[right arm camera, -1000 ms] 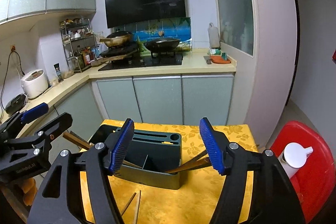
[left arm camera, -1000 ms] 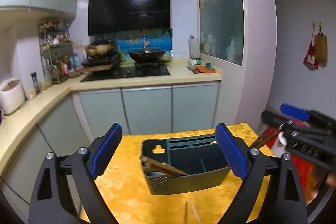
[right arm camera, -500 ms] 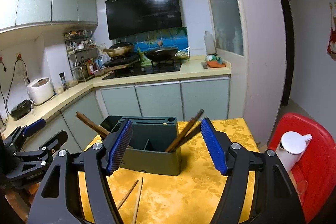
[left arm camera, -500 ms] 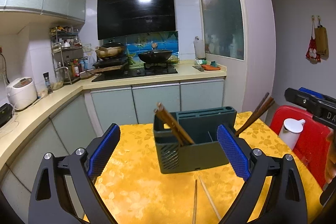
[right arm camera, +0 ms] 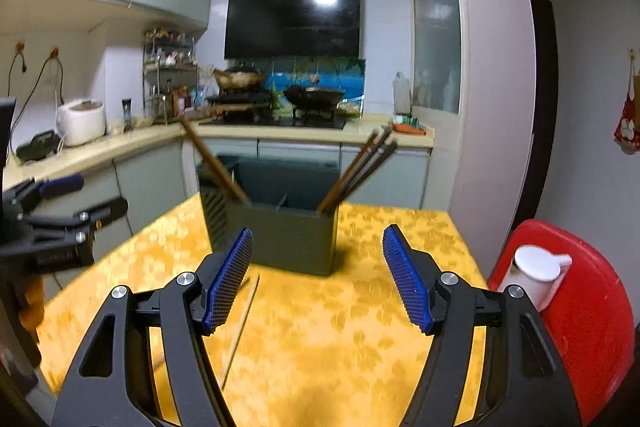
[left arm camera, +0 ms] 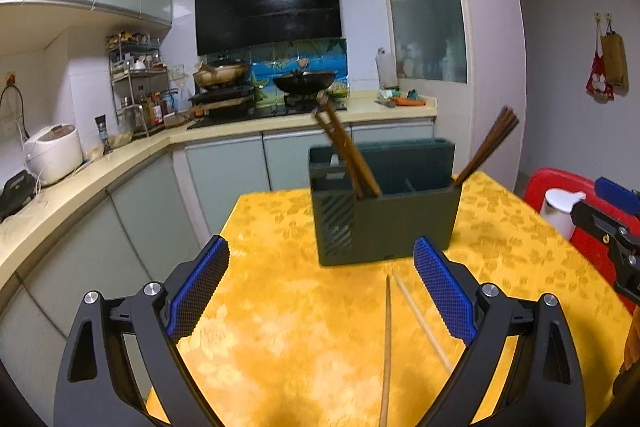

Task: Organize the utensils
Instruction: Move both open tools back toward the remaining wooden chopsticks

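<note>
A dark grey utensil holder stands upright on the yellow tablecloth; it also shows in the right wrist view. Dark wooden chopsticks lean out of its left compartment and its right compartment. Two light chopsticks lie loose on the cloth in front of the holder; one shows in the right wrist view. My left gripper is open and empty, short of the holder. My right gripper is open and empty, just in front of the holder.
A red stool with a white jug stands right of the table. Kitchen counters with a rice cooker and a stove run behind and to the left. The table edge is at the left.
Both grippers have drawn back and down from above the holder. The holder now stands farther ahead and the view is level. Both stay open.
</note>
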A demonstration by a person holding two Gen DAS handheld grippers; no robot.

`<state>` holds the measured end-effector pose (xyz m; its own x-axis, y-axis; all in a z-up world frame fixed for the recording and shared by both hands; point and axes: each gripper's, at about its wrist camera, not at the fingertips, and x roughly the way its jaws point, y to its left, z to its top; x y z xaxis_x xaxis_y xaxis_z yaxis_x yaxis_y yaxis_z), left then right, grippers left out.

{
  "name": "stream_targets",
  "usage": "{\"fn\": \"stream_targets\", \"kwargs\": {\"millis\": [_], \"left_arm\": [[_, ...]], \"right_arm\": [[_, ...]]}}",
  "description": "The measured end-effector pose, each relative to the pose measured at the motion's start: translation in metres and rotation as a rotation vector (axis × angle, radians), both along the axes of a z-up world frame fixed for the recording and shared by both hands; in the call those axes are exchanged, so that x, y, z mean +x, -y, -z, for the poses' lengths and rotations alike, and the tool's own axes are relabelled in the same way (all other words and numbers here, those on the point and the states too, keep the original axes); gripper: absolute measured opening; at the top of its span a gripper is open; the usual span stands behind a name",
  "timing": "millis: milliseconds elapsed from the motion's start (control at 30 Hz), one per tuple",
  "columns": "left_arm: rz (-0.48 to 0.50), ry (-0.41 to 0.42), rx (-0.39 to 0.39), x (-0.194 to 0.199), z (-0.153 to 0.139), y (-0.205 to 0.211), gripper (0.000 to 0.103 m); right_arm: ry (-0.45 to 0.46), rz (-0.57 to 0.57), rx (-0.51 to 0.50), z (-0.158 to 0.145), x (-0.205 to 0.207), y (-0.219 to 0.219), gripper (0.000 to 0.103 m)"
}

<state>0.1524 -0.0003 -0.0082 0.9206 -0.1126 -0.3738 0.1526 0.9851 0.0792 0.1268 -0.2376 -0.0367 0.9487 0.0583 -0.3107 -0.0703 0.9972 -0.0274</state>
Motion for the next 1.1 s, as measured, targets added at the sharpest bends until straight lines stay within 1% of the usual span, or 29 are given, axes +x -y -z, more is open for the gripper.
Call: {"fn": "stream_targets", "kwargs": {"millis": [167,500,633,767,900,1000,1067,1100], "left_arm": [[-0.018,-0.013,0.011,-0.014,0.022,-0.007,0.090],[-0.006,-0.085,-0.004,-0.026,0.051,-0.023,0.090],[0.023,-0.124,0.020,-0.034,0.068,-0.020,0.090],[0.067,-0.184,0.053,-0.042,0.087,-0.015,0.090],[0.121,-0.252,0.062,-0.056,0.106,-0.012,0.090],[0.158,-0.281,0.062,-0.063,0.114,-0.009,0.090],[0.180,-0.291,0.062,-0.068,0.117,-0.006,0.085],[0.190,-0.295,0.068,-0.070,0.119,-0.004,0.079]], "right_arm": [[-0.016,0.016,-0.006,0.021,-0.011,-0.002,0.065],[-0.066,0.016,0.010,0.038,-0.011,-0.001,0.065],[-0.086,0.012,0.005,0.044,-0.010,-0.004,0.065],[-0.099,0.005,-0.005,0.050,-0.010,-0.007,0.065],[-0.112,0.008,-0.003,0.054,-0.008,-0.006,0.065],[-0.127,0.006,0.003,0.057,-0.006,-0.006,0.066],[-0.136,0.005,0.004,0.060,-0.005,-0.006,0.066],[-0.141,0.003,0.005,0.061,-0.005,-0.007,0.065]]}}
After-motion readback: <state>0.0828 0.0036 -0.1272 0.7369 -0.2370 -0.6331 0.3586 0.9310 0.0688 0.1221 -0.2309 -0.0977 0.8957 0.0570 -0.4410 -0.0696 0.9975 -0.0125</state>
